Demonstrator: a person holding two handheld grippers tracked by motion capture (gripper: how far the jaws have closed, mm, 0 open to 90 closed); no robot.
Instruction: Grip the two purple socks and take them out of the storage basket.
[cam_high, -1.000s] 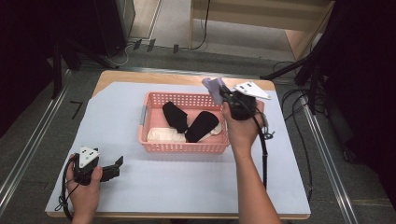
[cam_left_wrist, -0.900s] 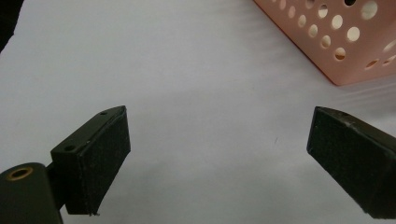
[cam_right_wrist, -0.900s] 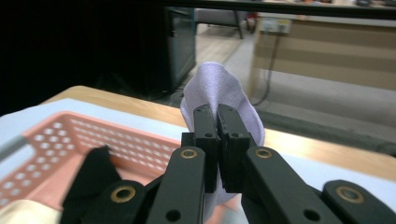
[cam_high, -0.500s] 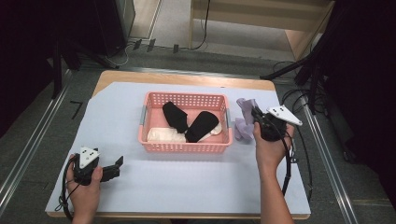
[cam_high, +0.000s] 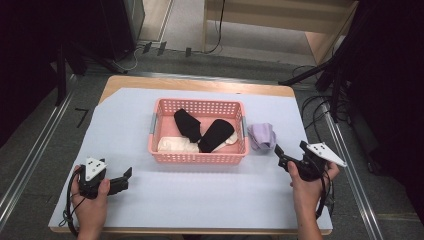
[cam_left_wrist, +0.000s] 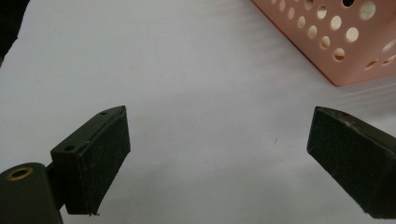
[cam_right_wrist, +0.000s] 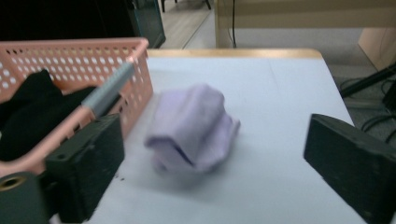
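Observation:
A pink perforated basket (cam_high: 197, 157) stands mid-table with two black socks (cam_high: 187, 123) and a white cloth (cam_high: 176, 145) inside. A folded lilac cloth (cam_high: 262, 136) lies on the mat just right of the basket, free of any grip. My right gripper (cam_high: 278, 155) sits a little nearer than the cloth; its jaws have just been opening and stand wide apart, with the lilac cloth (cam_right_wrist: 194, 128) ahead of them and nothing between the pads. My left gripper (cam_high: 125, 177) rests open at the front left, and its view shows bare mat (cam_left_wrist: 210, 116) between the pads.
A pale mat (cam_high: 210, 200) covers the wooden table. The basket's corner (cam_left_wrist: 341, 42) shows at the upper right of the left gripper view. Cables (cam_high: 320, 107) and a wooden shelf unit (cam_high: 280, 15) lie beyond the table's far and right edges.
My right hand carried the lilac cloth from above the basket's right rim down and to the right, let it go on the mat beside the basket and drew back. The left hand stayed put.

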